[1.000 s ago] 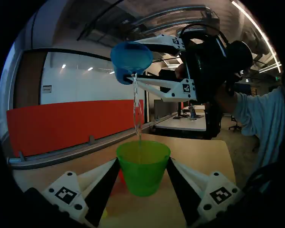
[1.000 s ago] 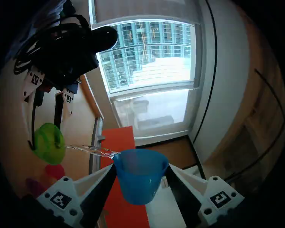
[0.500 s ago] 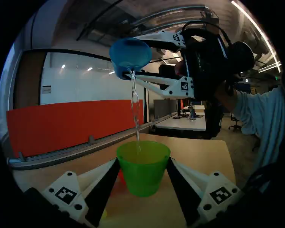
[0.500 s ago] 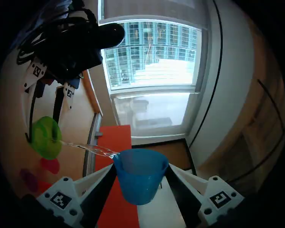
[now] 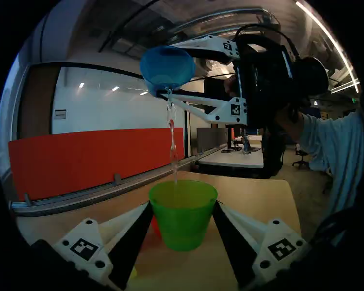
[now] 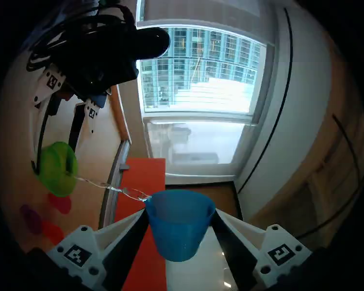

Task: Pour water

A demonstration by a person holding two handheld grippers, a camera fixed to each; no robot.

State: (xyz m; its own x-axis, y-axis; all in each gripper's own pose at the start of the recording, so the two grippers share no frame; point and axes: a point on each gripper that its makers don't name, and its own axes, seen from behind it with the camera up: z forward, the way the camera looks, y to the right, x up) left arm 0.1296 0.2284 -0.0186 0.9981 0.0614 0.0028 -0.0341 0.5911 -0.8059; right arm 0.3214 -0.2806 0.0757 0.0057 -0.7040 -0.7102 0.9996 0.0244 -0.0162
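Tan counter [image 5: 259,194] is stretching toward an orange wall panel [image 5: 85,155]; the left tool [image 5: 183,206] is clamping the green cup [image 5: 183,220] over it, and the right tool [image 6: 180,213] is clamping the tilted blue cup [image 6: 179,235] higher up, water [image 5: 172,145] trickling between them. A red object [image 5: 155,226] is lying partly hidden behind the green cup.

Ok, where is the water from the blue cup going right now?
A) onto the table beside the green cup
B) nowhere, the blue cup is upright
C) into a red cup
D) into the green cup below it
D: in the left gripper view, a thin stream of water drops from the tipped blue cup straight into the mouth of the green cup below it.
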